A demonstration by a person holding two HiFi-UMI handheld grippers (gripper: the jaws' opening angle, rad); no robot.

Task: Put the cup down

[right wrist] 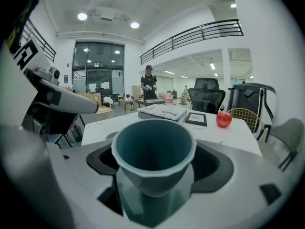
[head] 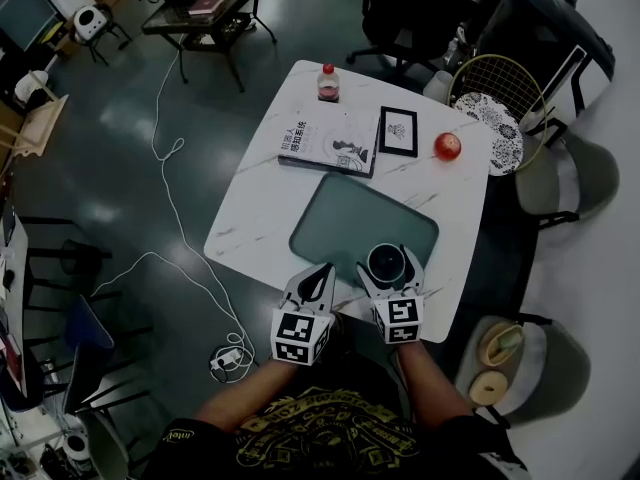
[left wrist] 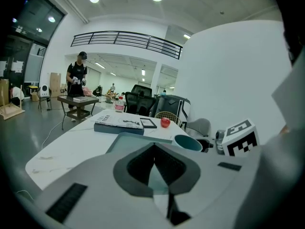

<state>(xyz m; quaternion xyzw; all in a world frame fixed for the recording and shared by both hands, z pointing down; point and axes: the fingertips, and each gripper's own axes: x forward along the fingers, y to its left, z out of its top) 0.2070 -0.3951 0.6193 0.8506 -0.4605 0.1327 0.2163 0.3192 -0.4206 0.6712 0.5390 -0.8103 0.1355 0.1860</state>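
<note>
A teal cup [head: 386,262] stands upright on the green mat [head: 340,218] near the table's front edge. My right gripper [head: 386,256] is open around it; in the right gripper view the cup [right wrist: 153,151] fills the space between the jaws, with a little dark gap showing on each side of it. My left gripper [head: 320,274] is just left of the cup, over the mat's near corner, shut with nothing in it. In the left gripper view its tips [left wrist: 153,147] meet in a point, and the cup [left wrist: 188,142] sits to the right.
On the white marble table [head: 250,218], beyond the mat, lie a book [head: 330,140], a black picture frame [head: 398,131], a red apple [head: 447,147] and a small bottle [head: 328,83]. Chairs [head: 495,118] stand at the right. A white cable [head: 170,248] trails on the floor at left.
</note>
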